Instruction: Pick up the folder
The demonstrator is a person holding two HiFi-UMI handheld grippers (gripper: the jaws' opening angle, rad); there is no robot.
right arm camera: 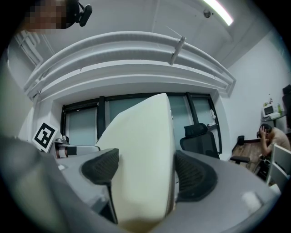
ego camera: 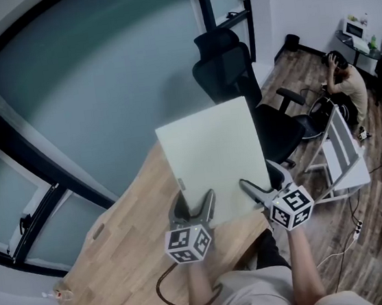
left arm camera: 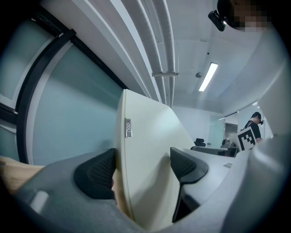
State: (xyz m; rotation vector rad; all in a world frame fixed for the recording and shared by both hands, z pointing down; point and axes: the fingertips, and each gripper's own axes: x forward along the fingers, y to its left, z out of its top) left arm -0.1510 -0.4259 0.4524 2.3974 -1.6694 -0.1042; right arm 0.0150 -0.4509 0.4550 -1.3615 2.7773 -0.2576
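With the folder clamped between the jaws of my left gripper and right gripper, rising ahead of both, I'd lift evenly, clear of the counter.

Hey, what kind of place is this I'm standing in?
Most likely an office: a black office chair stands by a wooden desk, dark-framed glass partitions run behind it, and a person sits farther off among more furniture.

Head view looks steeply down on the folder from above. Both gripper views sit close at the folder's near edge, facing up along it; all three views share the folder
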